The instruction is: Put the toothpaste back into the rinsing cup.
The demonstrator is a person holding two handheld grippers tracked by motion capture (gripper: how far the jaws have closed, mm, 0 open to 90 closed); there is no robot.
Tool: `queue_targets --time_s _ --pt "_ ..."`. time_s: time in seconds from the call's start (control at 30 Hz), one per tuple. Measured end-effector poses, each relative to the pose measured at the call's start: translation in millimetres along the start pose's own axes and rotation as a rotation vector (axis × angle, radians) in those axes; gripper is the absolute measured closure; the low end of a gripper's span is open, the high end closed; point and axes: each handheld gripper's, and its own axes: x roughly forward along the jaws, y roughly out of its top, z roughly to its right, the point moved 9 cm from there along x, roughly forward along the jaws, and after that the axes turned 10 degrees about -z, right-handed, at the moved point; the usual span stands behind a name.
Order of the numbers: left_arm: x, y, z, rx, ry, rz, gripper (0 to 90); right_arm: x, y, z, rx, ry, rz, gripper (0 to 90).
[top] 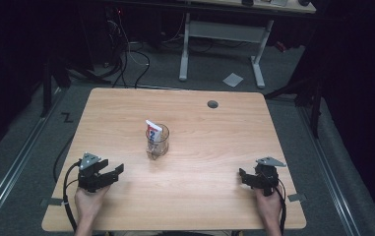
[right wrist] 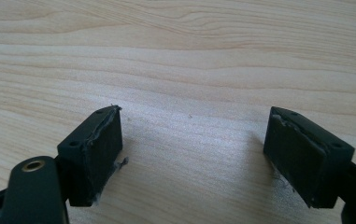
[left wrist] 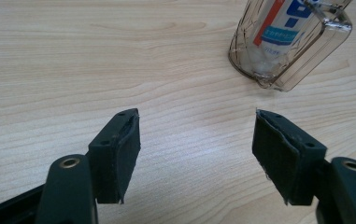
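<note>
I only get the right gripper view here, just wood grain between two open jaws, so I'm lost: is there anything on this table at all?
Observer: Yes. The high view shows a clear glass cup near the middle of the table, with a toothpaste tube standing in it.
Operator: Where is my right gripper relative to it?
Observer: The right gripper sits near the table's front right, well apart from the cup.
Operator: And the left gripper?
Observer: The left gripper is at the front left, jaws open and empty; its own view catches the cup ahead of it, toward its right.
</note>
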Motion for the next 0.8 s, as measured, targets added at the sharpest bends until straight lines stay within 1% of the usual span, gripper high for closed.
queue_targets --time_s 0.13,0.4,0.53,0.7,0.73,0.8 --pt "4.1 -2.3 -0.1 0.004 0.006 -0.012 33.2 0.0 -0.1 0.0 0.0 0.0 0.0 19.3" --pt "12.3 -4.6 2.1 0.043 0.047 -0.044 32.6 -0.1 -0.1 0.0 0.0 0.0 0.0 19.3" --pt "16.6 -4.3 4.0 0.045 0.054 -0.046 32.4 -0.2 -0.3 -0.1 0.003 0.0 -0.002 19.3" --pt "23.3 -4.8 7.3 0.068 0.076 -0.056 32.3 -0.2 -0.3 -0.1 0.003 -0.001 -0.001 19.3" --pt "25.3 -5.4 8.2 0.078 0.083 -0.063 32.3 -0.2 -0.3 -0.1 0.003 0.0 -0.001 19.3" --pt "29.5 -8.0 10.1 0.117 0.116 -0.088 31.9 -0.2 -0.3 -0.1 0.004 -0.001 -0.001 19.3"
